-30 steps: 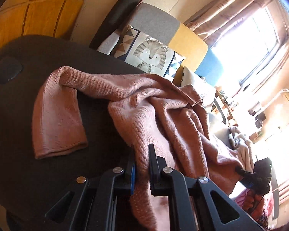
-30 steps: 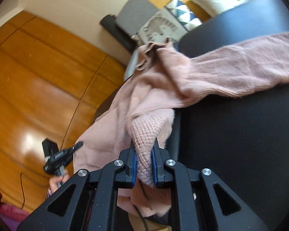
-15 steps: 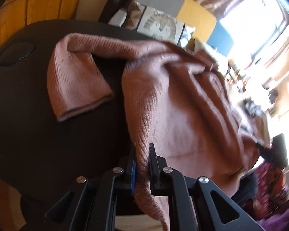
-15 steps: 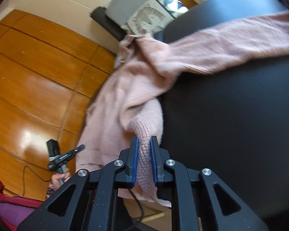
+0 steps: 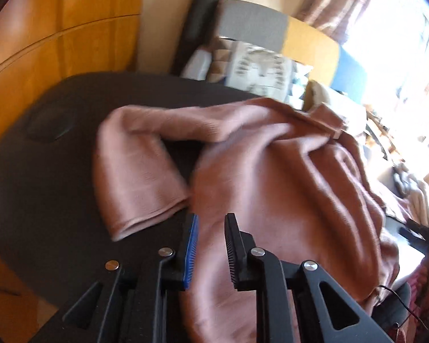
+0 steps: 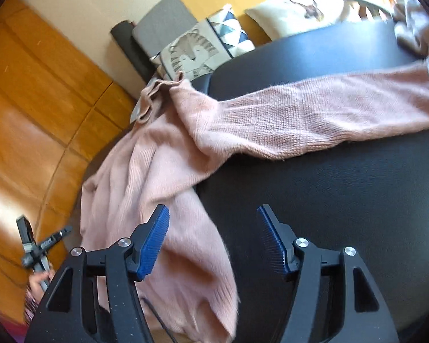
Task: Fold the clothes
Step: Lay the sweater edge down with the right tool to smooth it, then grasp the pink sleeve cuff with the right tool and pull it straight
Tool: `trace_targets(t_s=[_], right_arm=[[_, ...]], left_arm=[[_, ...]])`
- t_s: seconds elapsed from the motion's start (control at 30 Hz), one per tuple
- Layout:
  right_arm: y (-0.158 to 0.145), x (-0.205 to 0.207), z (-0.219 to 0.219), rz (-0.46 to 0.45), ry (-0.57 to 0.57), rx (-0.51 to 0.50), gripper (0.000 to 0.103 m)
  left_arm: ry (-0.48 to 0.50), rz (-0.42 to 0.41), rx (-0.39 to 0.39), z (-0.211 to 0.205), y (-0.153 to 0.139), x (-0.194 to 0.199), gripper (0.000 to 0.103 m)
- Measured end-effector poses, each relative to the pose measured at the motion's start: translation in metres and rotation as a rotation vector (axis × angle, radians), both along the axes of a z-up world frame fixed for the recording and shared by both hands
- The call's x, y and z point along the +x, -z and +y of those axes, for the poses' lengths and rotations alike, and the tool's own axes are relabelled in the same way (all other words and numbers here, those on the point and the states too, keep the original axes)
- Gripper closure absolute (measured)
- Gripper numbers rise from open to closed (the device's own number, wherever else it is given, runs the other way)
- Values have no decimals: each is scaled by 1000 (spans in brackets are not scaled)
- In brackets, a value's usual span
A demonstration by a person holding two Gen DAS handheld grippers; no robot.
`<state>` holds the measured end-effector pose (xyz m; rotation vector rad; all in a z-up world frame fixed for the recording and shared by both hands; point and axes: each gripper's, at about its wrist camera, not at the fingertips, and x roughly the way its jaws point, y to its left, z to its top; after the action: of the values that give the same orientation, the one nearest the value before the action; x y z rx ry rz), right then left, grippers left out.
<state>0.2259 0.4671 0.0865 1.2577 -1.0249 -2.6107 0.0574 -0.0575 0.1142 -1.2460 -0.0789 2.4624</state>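
The pink sweater [image 6: 163,177] lies left of the wide-open, empty right gripper [image 6: 211,240]; the left gripper [image 5: 210,245], narrowly parted, straddles its hem.

Count: 1 pink knit sweater [image 6: 168,171], both sleeves visible. 1 black padded bench [image 6: 343,200]. 2 claws: left claw [image 5: 211,220], right claw [image 6: 213,211]. 2 printed cushions [image 6: 191,51].

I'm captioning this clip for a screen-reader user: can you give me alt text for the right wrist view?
The right gripper is open, its blue-padded fingers spread above a pink knit sweater that hangs over the edge of a black padded surface. One sleeve lies stretched across that surface; a wooden floor and patterned cushions lie beyond.
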Motion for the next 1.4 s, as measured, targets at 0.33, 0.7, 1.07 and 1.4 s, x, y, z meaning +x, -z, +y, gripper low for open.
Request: trace_targets(t_s=[0.33, 0.7, 1.07, 1.4], right_arm=[[45, -60, 12, -57, 82, -156, 56], [36, -104, 12, -85, 58, 138, 94], [43, -126, 34, -101, 87, 200, 94], [45, -159, 59, -131, 117, 295, 94]], left_arm=[[215, 64, -227, 117, 55, -20, 85], [172, 107, -121, 109, 66, -22, 81], [169, 104, -76, 100, 68, -15, 81], [168, 87, -27, 95, 68, -16, 81]])
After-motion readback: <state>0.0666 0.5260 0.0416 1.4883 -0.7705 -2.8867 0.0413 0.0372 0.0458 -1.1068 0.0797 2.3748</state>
